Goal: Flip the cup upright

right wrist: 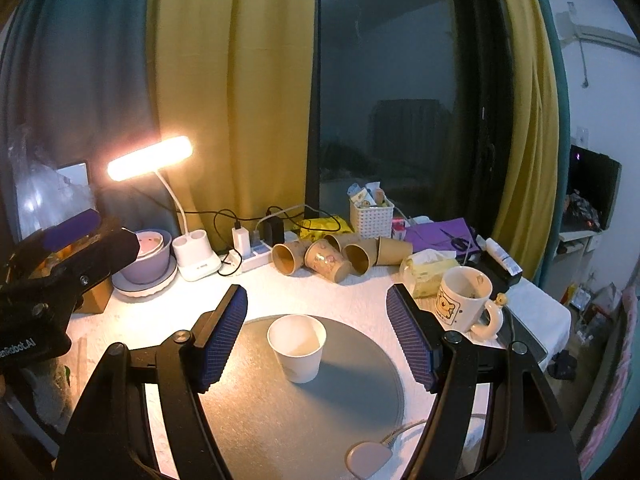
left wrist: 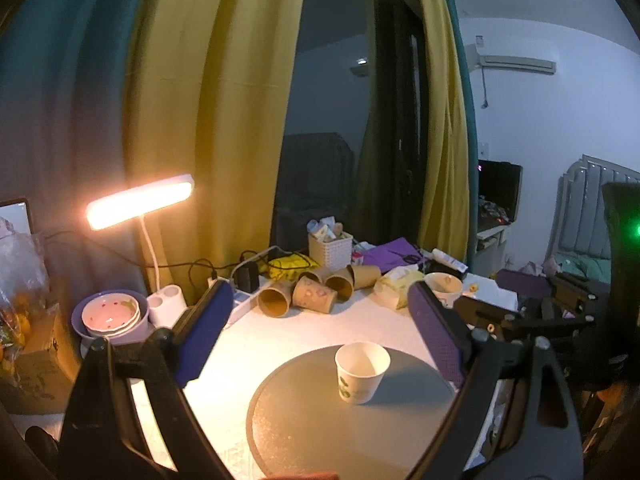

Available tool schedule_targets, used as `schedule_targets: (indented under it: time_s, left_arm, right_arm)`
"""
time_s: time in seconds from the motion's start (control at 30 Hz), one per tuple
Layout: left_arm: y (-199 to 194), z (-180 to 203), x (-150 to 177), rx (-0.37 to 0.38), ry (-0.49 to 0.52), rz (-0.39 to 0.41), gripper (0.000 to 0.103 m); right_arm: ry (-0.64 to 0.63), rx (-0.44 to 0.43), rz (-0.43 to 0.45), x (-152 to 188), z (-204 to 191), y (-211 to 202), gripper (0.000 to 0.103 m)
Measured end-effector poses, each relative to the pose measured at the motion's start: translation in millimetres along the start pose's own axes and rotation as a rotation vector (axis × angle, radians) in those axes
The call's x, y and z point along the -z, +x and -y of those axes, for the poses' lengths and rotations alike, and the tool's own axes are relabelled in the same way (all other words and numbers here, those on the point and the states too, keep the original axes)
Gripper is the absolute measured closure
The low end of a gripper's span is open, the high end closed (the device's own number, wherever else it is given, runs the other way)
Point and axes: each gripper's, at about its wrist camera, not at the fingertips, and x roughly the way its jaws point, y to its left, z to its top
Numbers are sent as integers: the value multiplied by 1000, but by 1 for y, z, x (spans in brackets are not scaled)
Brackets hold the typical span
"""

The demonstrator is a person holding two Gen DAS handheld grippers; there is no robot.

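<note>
Yellow curtains [right wrist: 232, 92] and a dark window back a cluttered white table [right wrist: 352, 292] lit by a desk lamp [right wrist: 150, 158] at far left. At centre, a white paper cup [right wrist: 297, 347] stands upright, mouth up, on a round grey mat [right wrist: 280, 420]. Left gripper [left wrist: 320, 336] & right gripper [right wrist: 316, 336] both hover w/ jaws spread wide, nothing held; the cup sits between the fingers in each wrist view, apart from the pads. Behind the mat, several brown paper cups [right wrist: 328, 258] lie on their sides near a white basket [right wrist: 371, 218]. A bear mug [right wrist: 466, 300] stands upright at right; stacked bowls [right wrist: 146, 254] at left.
</note>
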Motion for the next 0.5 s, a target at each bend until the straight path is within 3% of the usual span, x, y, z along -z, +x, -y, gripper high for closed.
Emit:
schedule_targets:
  time_s: [0.5]
  left_arm:
    - [1,3,1,2,3,-1,13]
  right_arm:
    - [9,2,-8,3,5,0,28]
